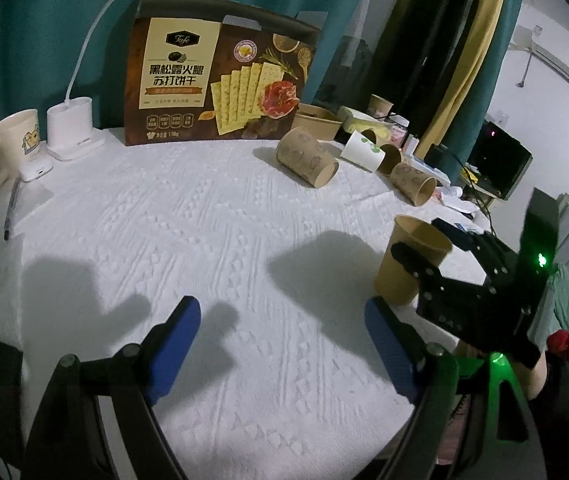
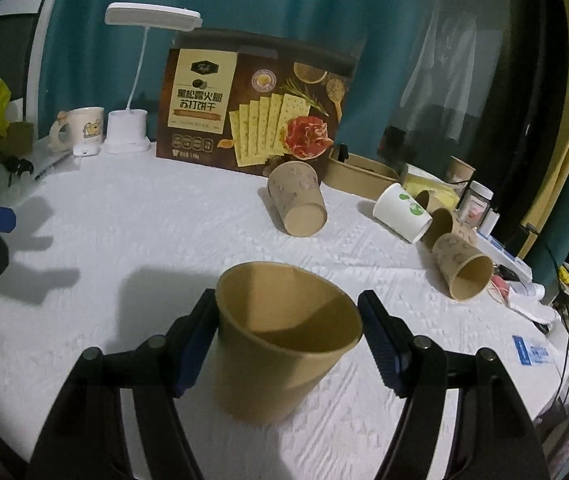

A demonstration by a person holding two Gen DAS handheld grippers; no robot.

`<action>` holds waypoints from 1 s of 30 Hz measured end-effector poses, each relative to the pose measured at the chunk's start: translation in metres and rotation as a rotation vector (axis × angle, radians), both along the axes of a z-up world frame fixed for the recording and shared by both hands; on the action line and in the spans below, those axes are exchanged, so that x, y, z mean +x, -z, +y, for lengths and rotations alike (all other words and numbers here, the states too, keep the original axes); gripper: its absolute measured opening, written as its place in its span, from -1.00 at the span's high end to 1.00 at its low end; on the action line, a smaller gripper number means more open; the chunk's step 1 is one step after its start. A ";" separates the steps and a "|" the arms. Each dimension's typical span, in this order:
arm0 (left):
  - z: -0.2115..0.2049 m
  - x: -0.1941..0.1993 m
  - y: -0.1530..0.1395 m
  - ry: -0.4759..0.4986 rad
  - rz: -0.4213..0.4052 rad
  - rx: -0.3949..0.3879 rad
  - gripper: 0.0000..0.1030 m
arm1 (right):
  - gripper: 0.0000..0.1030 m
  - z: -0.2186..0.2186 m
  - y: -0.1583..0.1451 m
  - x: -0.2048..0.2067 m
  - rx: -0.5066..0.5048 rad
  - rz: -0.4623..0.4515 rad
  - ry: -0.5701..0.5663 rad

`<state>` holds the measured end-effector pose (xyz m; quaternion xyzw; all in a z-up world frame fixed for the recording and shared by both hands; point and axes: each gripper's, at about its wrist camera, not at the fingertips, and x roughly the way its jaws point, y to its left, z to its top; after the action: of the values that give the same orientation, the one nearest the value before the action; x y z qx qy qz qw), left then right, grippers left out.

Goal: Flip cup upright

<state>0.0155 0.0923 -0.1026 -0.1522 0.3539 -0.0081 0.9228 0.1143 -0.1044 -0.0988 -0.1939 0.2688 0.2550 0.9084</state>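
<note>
A plain brown paper cup (image 2: 280,360) stands mouth up on the white tablecloth (image 2: 124,240). My right gripper (image 2: 286,300) is shut on it, with a blue pad pressing each side just below the rim, which looks slightly squeezed. In the left wrist view the same cup (image 1: 408,268) stands at the right, held by the right gripper (image 1: 424,240). My left gripper (image 1: 280,308) is open over bare cloth, with nothing between its fingers. Further back, a patterned brown cup (image 2: 298,204) and a white cup with green print (image 2: 402,212) lie on their sides.
Two more brown cups (image 2: 462,268) lie on their sides at the right. A cracker box (image 2: 256,108), a white desk lamp (image 2: 128,132) and a mug (image 2: 84,128) stand at the back. A brown paper bowl (image 2: 360,178) sits behind the cups. A pen (image 1: 10,212) lies at the left.
</note>
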 end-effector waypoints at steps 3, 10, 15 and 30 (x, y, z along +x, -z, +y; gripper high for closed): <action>-0.003 -0.004 0.001 -0.012 0.007 0.004 -0.64 | -0.32 -0.004 0.005 -0.007 0.001 0.025 0.008; -0.011 -0.013 -0.001 -0.048 -0.010 0.025 -0.64 | -0.42 -0.016 0.006 -0.019 0.044 0.081 0.025; -0.021 -0.022 -0.002 -0.045 -0.011 0.064 -0.64 | -0.46 -0.028 0.001 -0.030 0.088 0.143 0.032; -0.059 -0.049 -0.027 -0.027 -0.139 0.172 -0.80 | -0.47 -0.090 -0.031 -0.069 0.184 0.215 0.175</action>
<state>-0.0335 0.0338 -0.0759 -0.0762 0.2864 0.0244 0.9548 0.0449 -0.1945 -0.0682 -0.0572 0.3559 0.2175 0.9071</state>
